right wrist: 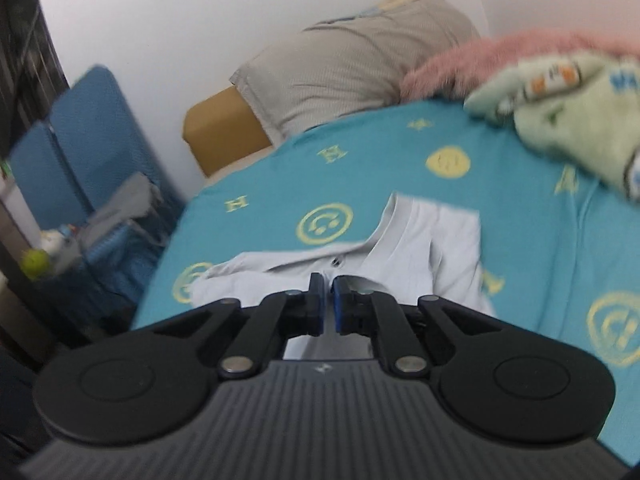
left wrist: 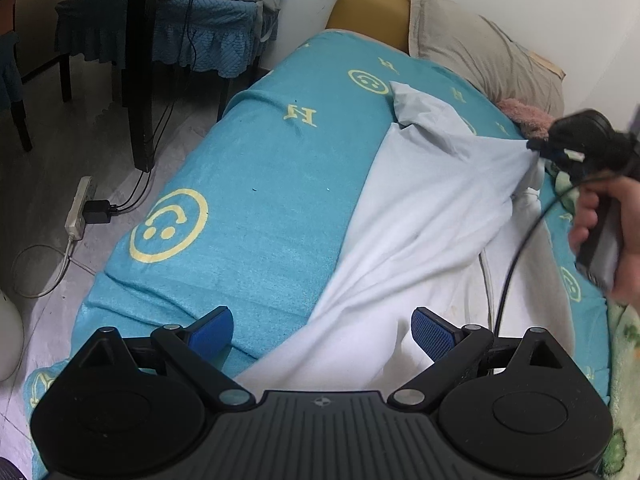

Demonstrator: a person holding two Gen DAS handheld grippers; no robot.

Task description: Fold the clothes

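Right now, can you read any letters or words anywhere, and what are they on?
"H": yellow letters repeated across the teal blanket, between yellow smiley faces; they appear upside down in the left wrist view.
Orange and blue print on the pale green blanket: too blurred to read.
Nothing else readable.

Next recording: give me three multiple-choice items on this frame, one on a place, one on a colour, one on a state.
1. Where does the power strip lie?
A. on the floor
B. on a shelf
C. on a desk

2. What colour are the smiley faces on the blanket?
A. red
B. yellow
C. black

3. How does the left tool stand?
A. shut on a towel
B. shut on nothing
C. open

Key: 1 A, it rests on the grey floor beside the blanket's edge. 2 B, the prints are yellow on teal. 3 C, its blue pads sit wide apart above the shirt.
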